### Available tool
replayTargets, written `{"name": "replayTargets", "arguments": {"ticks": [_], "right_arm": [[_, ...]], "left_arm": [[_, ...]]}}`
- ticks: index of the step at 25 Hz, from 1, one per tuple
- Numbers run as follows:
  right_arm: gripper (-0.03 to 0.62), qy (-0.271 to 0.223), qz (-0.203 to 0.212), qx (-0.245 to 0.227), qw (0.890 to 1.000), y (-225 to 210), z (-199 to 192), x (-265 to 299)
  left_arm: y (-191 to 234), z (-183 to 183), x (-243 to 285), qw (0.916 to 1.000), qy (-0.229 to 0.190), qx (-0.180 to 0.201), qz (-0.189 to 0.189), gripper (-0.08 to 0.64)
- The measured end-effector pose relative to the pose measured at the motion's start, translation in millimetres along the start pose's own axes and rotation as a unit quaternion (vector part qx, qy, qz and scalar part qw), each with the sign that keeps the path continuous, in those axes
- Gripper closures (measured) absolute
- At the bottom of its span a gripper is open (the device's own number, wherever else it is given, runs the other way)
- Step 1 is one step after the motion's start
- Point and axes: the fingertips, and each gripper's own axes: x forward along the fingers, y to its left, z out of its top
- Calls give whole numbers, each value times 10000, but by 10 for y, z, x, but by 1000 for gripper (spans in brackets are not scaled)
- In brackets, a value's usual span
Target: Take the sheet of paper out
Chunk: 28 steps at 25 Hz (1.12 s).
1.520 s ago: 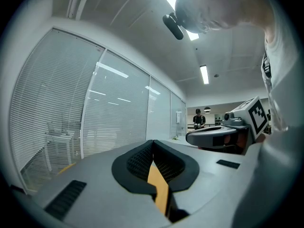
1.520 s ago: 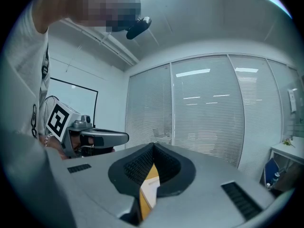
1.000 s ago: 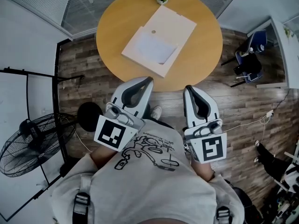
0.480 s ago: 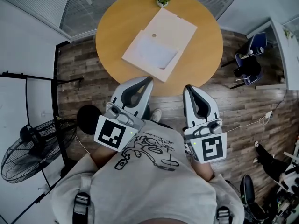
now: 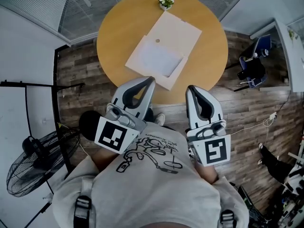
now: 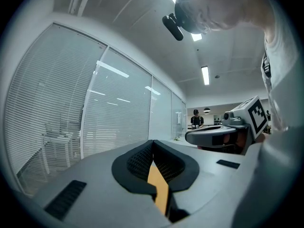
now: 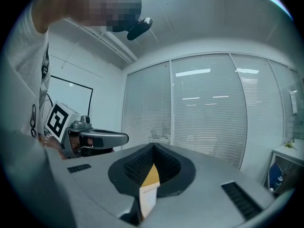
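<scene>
The sheet of paper (image 5: 159,60) is a pale, flat rectangle lying in the nearer half of an open white folder (image 5: 180,27) on the round table (image 5: 114,32), at 12 o'clock from both grippers. Its edges sit square with the folder, whose long axis runs from 7 o'clock to 1 o'clock. The left gripper (image 5: 151,80) and right gripper (image 5: 190,88) are each pressed together, empty.

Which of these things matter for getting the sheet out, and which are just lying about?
For the job:
- sheet of paper
- open white box that it lies in
- round table under the box
- left gripper and right gripper, jaws shut, empty

Just about:
- small potted plant at the table's far edge
- fan on the floor
- blue chair
</scene>
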Motion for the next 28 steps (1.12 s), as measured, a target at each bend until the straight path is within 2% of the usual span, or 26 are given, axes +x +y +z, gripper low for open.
{"name": "replayTargets", "arguments": {"ticks": [11, 16, 28], "right_arm": [[586, 125, 10, -51, 9999, -86, -2, 510], [586, -107, -169, 157, 9997, -131, 113, 780], [586, -96, -200, 62, 9997, -275, 165, 1309]], "left_arm": [[457, -24, 254, 10000, 39, -55, -33, 538], [671, -29, 348, 10000, 15, -70, -59, 538], [1168, 0, 627, 9999, -2, -106, -91, 538]]}}
